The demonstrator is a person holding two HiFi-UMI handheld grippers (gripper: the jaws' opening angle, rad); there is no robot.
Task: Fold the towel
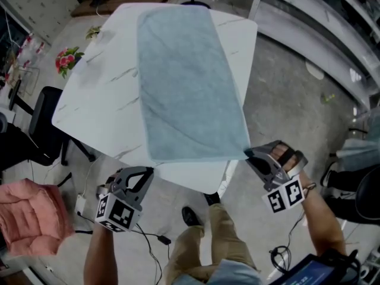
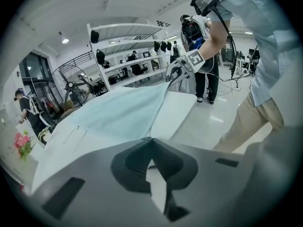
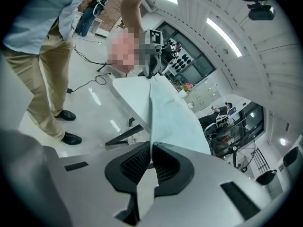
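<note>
A light blue towel [image 1: 184,82] lies flat and lengthwise on the white marble table [image 1: 101,100], its near edge hanging just past the table's near side. My left gripper [image 1: 147,170] is shut on the towel's near left corner, and in the left gripper view the cloth [image 2: 118,112] runs straight out from the closed tips [image 2: 150,139]. My right gripper [image 1: 249,154] is shut on the near right corner, where the ribbed pads [image 3: 142,162] pinch the towel's edge [image 3: 170,117]. Both grippers sit just off the table's near side, one at each corner.
A black office chair [image 1: 44,123] and a pink cushioned seat [image 1: 29,215] stand to the left, with flowers [image 1: 66,58] beyond. Cables trail on the floor by my shoes [image 1: 191,217]. A large fan [image 2: 73,86], shelving and bystanders lie past the table's far end.
</note>
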